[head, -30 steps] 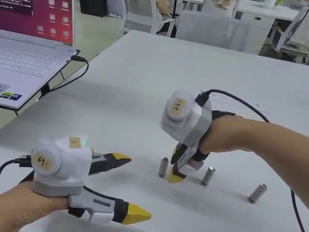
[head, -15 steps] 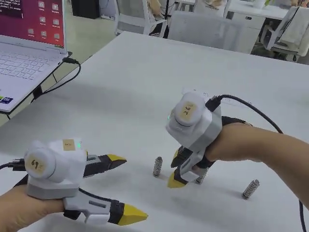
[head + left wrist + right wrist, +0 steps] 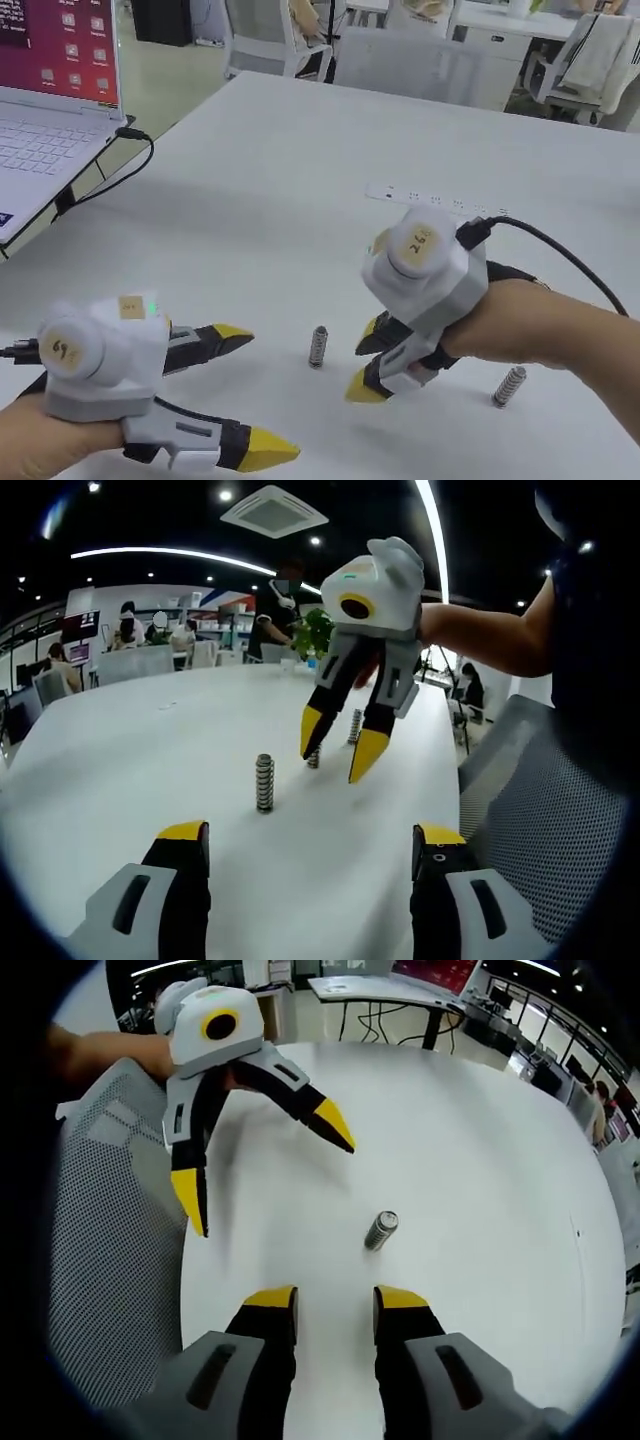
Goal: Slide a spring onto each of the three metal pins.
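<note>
Laptop (image 3: 40,110) open by the left edge of the white surface (image 3: 250,180), black cable (image 3: 115,165) plugged into its side.

Close to the front edge, left gripper (image 3: 262,392), white body, black jaws tipped in yellow, spread wide with nothing between them. Same wide gap in the left gripper view (image 3: 310,832).

Just right of its tips, left spring (image 3: 318,347): a short grey metal coil, tight turns, upright on the surface. Whether a pin runs inside, impossible to tell. Seen from above in the right gripper view (image 3: 381,1230) as a small cylinder with a round top, just beyond that gripper's tips.

Next, right gripper (image 3: 368,358), angled down toward the front edge, tips just above the surface, jaws only narrowly apart and holding nothing (image 3: 336,1300).

Behind its yellow tips in the left gripper view, middle spring (image 3: 314,758), partly hidden.

Farther toward the right edge, right spring (image 3: 508,386), same grey coil, slightly tilted, apart from both grippers.

Toward the far edge, flat white power strip (image 3: 435,200).
</note>
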### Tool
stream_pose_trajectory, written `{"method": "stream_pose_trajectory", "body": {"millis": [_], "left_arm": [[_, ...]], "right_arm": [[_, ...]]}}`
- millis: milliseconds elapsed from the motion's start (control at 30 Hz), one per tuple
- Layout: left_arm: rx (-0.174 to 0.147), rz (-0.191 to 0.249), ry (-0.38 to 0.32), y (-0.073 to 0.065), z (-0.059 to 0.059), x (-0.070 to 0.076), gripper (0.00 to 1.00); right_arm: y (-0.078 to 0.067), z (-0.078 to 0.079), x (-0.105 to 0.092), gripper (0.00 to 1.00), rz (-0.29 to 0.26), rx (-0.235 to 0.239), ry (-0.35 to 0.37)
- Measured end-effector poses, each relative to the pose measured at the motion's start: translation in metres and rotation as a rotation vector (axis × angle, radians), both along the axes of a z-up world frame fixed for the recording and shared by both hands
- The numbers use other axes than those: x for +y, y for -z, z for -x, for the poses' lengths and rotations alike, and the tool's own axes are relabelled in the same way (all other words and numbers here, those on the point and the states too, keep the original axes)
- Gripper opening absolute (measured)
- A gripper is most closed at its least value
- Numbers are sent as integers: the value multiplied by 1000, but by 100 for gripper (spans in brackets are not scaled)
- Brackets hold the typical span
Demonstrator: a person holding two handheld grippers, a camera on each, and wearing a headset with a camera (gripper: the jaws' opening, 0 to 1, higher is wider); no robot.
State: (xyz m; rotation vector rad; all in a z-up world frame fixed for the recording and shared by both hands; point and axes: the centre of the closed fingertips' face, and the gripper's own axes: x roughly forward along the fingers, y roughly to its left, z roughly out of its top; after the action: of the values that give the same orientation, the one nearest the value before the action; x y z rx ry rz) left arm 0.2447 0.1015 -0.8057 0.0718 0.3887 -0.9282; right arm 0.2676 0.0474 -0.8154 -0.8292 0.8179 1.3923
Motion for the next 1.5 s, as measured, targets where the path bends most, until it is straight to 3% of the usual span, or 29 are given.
{"method": "stream_pose_trajectory", "body": {"millis": [367,1033,1500], "left_arm": [[5,3,4,1,2,-2,80],[9,-1,15,1,5,-4,80],[6,4,12,-1,5,-4,81]], "right_arm": [[-3,14,-9,32,-71,9,52],[1,45,-34,36,-124,32,105],[-3,55,-56,38,-178,38,176]]}}
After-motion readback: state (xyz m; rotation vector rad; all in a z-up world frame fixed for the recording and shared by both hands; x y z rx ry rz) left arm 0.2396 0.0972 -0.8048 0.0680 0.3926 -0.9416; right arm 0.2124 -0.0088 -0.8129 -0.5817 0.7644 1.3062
